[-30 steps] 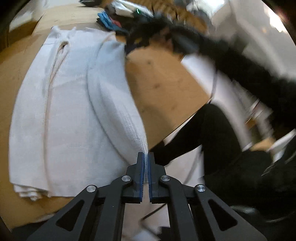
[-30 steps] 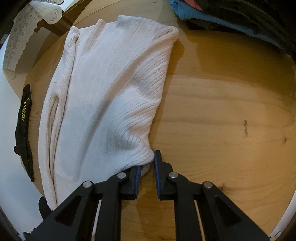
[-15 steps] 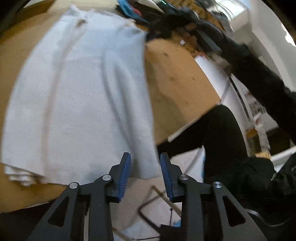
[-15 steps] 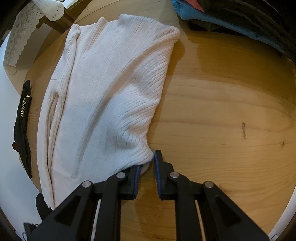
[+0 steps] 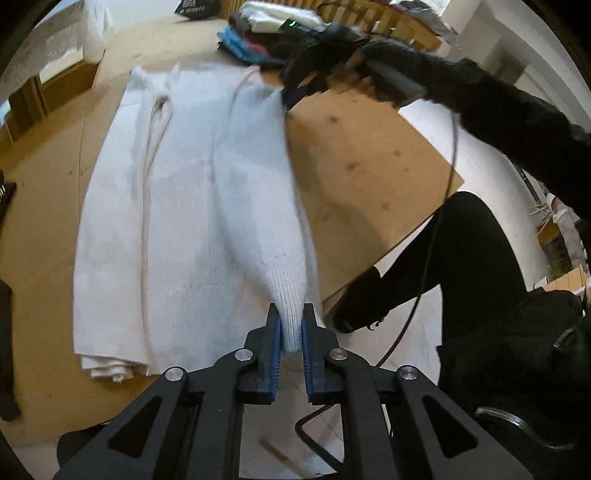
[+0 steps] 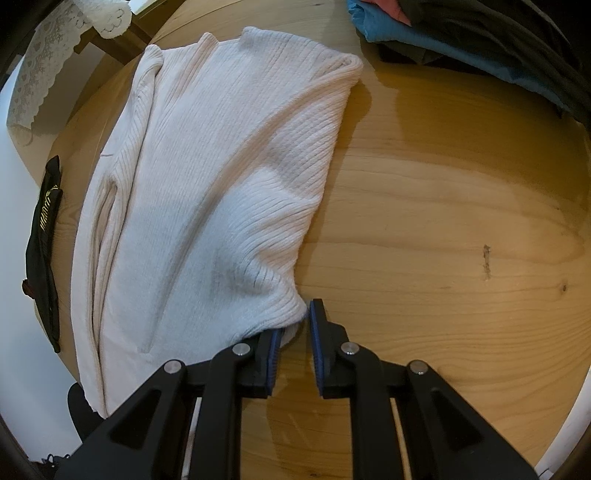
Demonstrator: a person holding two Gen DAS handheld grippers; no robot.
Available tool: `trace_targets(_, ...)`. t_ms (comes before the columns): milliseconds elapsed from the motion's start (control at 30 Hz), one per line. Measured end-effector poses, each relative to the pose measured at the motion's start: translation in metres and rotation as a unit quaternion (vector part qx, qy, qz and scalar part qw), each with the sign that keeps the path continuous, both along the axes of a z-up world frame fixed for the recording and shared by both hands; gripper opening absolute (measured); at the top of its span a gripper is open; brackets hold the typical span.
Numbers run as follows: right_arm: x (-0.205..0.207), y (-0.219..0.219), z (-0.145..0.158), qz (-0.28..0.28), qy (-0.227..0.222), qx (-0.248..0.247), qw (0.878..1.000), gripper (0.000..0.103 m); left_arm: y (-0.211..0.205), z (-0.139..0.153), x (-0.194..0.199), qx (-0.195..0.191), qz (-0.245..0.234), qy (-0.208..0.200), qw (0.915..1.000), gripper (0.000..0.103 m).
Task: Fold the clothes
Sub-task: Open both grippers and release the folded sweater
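Observation:
A white ribbed sweater (image 5: 177, 221) lies lengthwise on the wooden table (image 5: 362, 177), folded in on itself. My left gripper (image 5: 291, 339) is shut on a raised fold of it at the near hem. At the far end of that same right edge, my right gripper (image 5: 291, 98) is held by a hand in a black sleeve. In the right wrist view the sweater (image 6: 221, 166) bulges up toward my right gripper (image 6: 295, 339), whose fingers pinch the cloth's corner just above the table (image 6: 443, 221).
A pile of blue and dark clothes (image 5: 247, 40) sits at the table's far end, also seen as clothes (image 6: 461, 33) at the upper right. A black item (image 6: 44, 229) lies beside the sweater. The person's leg (image 5: 461, 258) is close to the table edge.
My left gripper let go of the sweater's edge half a second ago and has now shut on a thicker fold at the hem. The right gripper has hardly moved.

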State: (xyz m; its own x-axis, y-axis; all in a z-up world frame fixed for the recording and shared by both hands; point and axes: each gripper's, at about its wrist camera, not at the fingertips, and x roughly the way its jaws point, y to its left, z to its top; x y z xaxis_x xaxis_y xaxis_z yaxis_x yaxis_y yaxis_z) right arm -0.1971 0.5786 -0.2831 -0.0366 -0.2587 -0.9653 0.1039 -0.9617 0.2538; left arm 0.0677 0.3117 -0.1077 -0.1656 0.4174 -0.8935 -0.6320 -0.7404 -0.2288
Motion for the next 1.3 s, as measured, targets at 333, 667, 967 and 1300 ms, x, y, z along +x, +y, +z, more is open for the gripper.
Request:
trace_targets(333,0.018,0.000,0.015,0.014,-0.001,0.016,1.000,0.019,-0.005,-0.046,-0.015,-0.011,0.045,-0.074,0.9962,0.033)
trace_targets(667,0.019,0.054,0.050,-0.041,0.041,-0.035,0.998,0.040,0.042,-0.051,-0.015,-0.042,-0.014,-0.008,0.9990,0.034)
trace_targets(967,-0.011,0.017,0.045,0.007,0.097,-0.080,0.992,0.016,0.044,-0.060,-0.023,-0.061,-0.014,-0.003,0.9980,0.037)
trace_targets(1300,0.007,0.040,0.065,-0.009,0.096,-0.046,0.994,0.047,0.016,-0.051,-0.023,-0.051,-0.007,0.003,0.9987,0.037)
